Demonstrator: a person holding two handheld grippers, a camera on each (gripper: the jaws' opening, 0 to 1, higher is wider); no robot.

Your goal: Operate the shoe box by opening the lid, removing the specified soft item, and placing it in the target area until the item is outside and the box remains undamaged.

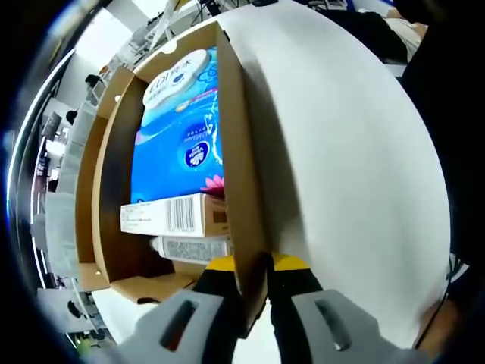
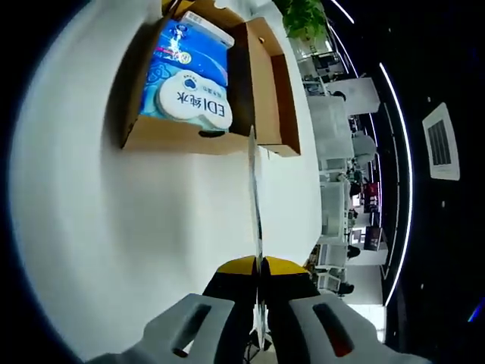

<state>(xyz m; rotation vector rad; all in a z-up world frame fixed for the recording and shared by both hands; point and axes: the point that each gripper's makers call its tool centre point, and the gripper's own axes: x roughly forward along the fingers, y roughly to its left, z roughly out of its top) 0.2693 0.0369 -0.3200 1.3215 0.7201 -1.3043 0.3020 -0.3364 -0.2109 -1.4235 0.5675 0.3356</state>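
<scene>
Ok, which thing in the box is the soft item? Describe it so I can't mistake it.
Look inside the open cardboard shoe box on the white table. The soft item is the blue plastic tissue pack, the largest thing in there. Unlike the small white barcoded carton and white tube beside it, it carries a white oval label.

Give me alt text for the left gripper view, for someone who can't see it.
The left gripper pinches the raised edge of the lid of an open cardboard shoe box. Inside lie a blue wet-wipes pack, a small white barcoded carton and a white tube.
</scene>
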